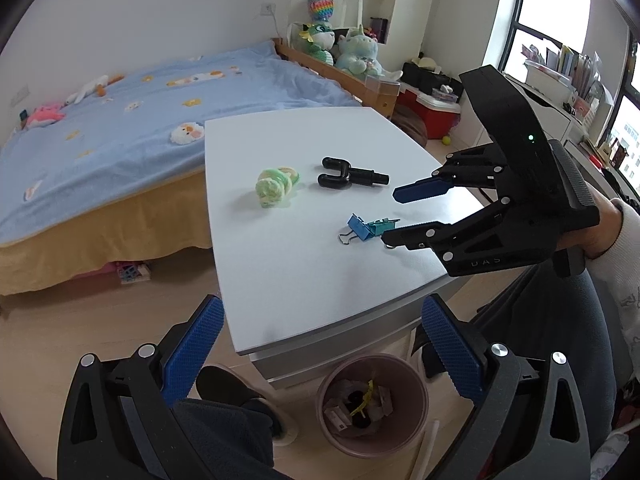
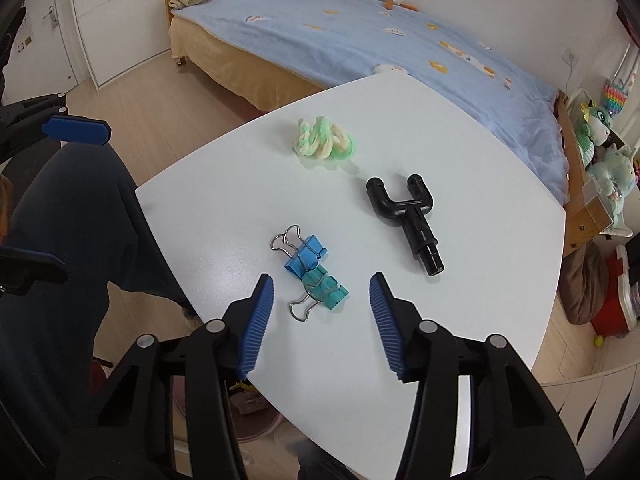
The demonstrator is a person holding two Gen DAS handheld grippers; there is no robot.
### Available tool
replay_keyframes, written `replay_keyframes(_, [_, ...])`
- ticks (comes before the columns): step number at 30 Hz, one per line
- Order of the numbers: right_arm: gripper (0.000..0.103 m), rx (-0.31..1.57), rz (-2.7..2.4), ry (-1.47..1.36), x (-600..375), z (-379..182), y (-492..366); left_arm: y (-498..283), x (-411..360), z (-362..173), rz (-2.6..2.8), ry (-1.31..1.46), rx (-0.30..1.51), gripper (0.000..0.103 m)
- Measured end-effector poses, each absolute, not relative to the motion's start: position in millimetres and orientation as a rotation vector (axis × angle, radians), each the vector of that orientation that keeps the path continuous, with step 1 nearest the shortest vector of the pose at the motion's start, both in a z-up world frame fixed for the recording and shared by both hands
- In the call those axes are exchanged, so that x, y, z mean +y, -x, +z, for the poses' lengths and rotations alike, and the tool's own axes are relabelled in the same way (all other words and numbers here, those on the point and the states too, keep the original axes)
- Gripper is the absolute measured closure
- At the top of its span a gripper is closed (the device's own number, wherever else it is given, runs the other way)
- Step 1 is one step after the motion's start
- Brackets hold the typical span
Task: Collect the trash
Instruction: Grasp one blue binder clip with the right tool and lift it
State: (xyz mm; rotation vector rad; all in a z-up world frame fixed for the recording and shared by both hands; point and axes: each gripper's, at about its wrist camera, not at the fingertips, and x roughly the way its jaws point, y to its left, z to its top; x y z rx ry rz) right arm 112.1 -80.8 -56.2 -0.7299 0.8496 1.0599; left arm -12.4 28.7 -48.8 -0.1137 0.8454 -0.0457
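Right wrist view | step: right tool [image 2: 322,292] half-spread, empty, poised over clipped-together blue and teal metal binder clips [image 2: 314,272] at near edge of white bench [image 2: 480,160] | left tool [image 1: 320,348] wide, empty, above pink waste bin [image 1: 372,404] | next: lower, pinch clips, carry to bin.

The only lettering I can read is "DAS", faint and embossed on the black lower body of my right gripper [image 1: 390,214], with anything after those letters hidden from view.
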Motion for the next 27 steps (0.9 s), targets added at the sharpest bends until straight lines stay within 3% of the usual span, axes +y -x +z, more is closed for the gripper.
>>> replay_keyframes(9, [0.09, 0.855, 1.078, 0.749, -78, -60, -113, 13, 30, -51, -0.044, 0.121, 0.851, 0.008])
replay_keyframes(14, [0.093, 0.852, 1.072, 0.741, -80, -58, -114, 13, 30, -51, -0.048, 0.116, 0.85, 0.008])
replay_keyframes(17, [0.102, 0.844, 1.059, 0.722, -84, -54, -114, 10, 29, -49, -0.051, 0.112, 0.848, 0.008])
replay_keyframes(27, [0.102, 0.871, 1.036, 0.634, -103, -44, -117, -10, 21, -44, -0.065, 0.083, 0.846, 0.008])
